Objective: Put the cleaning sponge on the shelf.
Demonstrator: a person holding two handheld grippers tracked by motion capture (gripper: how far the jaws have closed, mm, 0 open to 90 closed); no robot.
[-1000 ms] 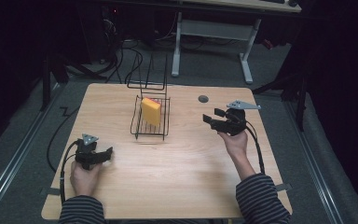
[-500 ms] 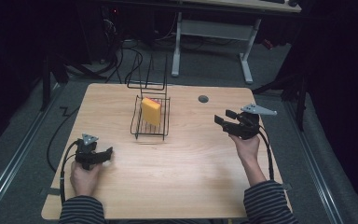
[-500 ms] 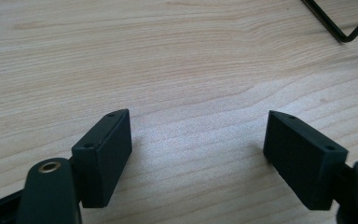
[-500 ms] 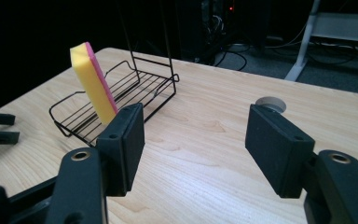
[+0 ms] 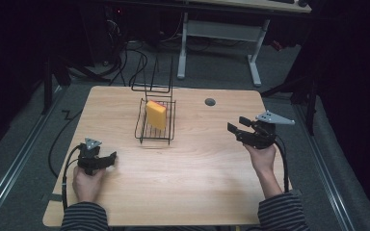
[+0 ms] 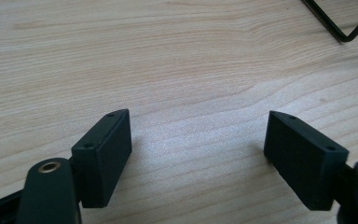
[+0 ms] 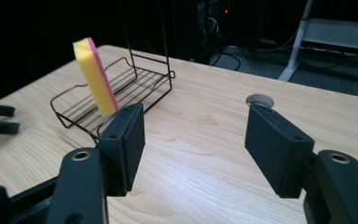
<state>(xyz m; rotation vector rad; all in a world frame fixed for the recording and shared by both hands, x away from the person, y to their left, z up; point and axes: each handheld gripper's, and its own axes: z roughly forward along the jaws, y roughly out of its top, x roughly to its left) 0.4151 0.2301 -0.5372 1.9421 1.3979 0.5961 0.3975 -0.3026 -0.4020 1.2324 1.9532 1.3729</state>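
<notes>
A yellow sponge (image 5: 156,114) with a pink back stands on edge in a black wire rack (image 5: 142,134) at the table's middle back. In the right gripper view the sponge (image 7: 95,77) leans upright in the rack (image 7: 140,81), well beyond the jaws. My right gripper (image 5: 236,124) hovers at the table's right side, pointing left toward the rack. It is open, and its jaws have just been closing a little with nothing between them (image 7: 196,135). My left gripper (image 5: 110,157) rests low at the front left, open over bare wood (image 6: 198,149).
A round cable hole (image 5: 210,102) sits in the wooden table (image 5: 197,173) behind the right gripper. A tall wire frame rises behind the rack. One rack corner (image 6: 340,23) shows in the left gripper view. Desk legs and cables lie on the floor beyond.
My right hand and gripper have moved to the right, away from the rack. The left hand, the sponge and the rack have stayed put.
</notes>
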